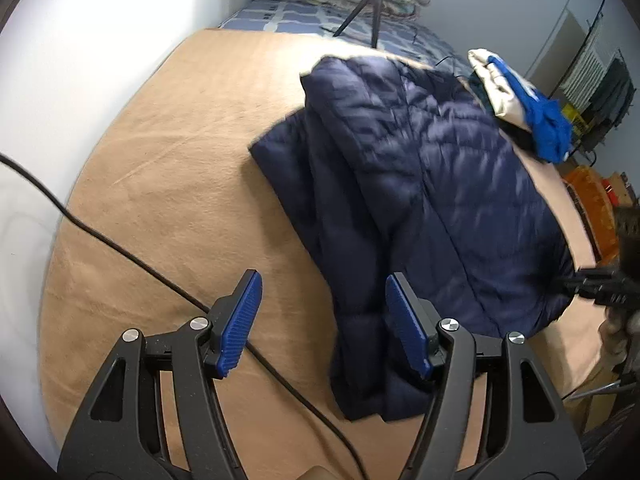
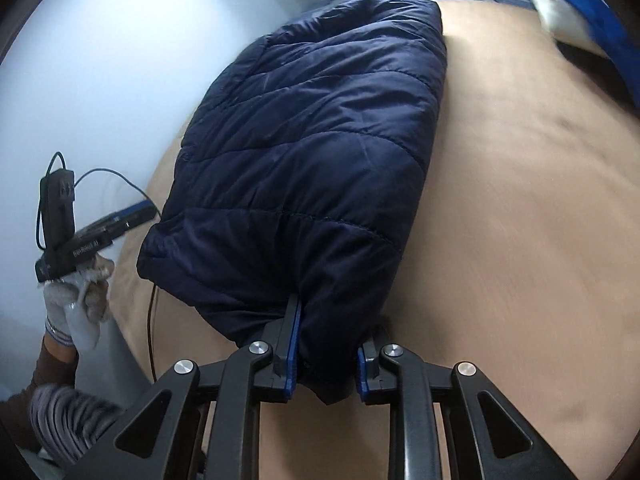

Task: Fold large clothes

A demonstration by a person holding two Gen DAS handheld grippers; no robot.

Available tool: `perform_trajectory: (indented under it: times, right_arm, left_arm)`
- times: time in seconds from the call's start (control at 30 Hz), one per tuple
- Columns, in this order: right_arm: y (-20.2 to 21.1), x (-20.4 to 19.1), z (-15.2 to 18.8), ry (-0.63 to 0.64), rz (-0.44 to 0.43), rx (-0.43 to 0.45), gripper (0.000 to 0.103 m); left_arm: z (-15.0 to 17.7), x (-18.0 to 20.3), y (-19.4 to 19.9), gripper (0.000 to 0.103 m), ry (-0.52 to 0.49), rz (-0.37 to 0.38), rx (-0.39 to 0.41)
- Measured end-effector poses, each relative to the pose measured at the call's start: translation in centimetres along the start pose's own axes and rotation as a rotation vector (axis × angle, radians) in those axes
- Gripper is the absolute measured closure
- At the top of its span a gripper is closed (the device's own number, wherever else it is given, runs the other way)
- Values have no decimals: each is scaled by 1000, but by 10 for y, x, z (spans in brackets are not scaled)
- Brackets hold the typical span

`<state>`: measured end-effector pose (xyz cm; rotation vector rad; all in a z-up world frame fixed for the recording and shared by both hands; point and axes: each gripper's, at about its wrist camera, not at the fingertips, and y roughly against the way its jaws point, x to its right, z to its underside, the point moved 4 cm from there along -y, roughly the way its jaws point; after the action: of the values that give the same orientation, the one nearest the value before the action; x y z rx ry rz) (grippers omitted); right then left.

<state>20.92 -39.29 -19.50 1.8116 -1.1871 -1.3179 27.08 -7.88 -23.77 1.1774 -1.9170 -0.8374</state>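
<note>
A tan blanket (image 1: 168,168) is covering the bed, where a navy puffer jacket (image 1: 420,184) is lying folded near the far edge. The right gripper (image 2: 326,364) is pinching the jacket's hem, jaws nearly closed. The left gripper (image 1: 322,324) is hanging half-open, gripping nothing.

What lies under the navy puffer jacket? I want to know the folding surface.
The navy puffer jacket rests on a tan blanket; whatever lies directly beneath its bulk is covered.

Looking steeply down along each gripper's fingers, close over the tan blanket (image 1: 168,168), both sharing the navy jacket (image 2: 312,152).
</note>
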Motion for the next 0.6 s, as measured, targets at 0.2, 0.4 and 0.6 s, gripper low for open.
perform_trajectory:
  times: [0.2, 0.4, 0.6]
  right_arm:
    - [14, -3, 5, 18, 83, 2, 62]
    - [61, -7, 10, 118, 221, 178, 60]
    - [17, -26, -8, 199, 220, 161, 58]
  left_arm:
    - [-36, 22, 11, 36, -11, 5, 72]
    - [-89, 38, -14, 36, -84, -84, 148]
    - [-104, 18, -85, 36, -59, -255, 73]
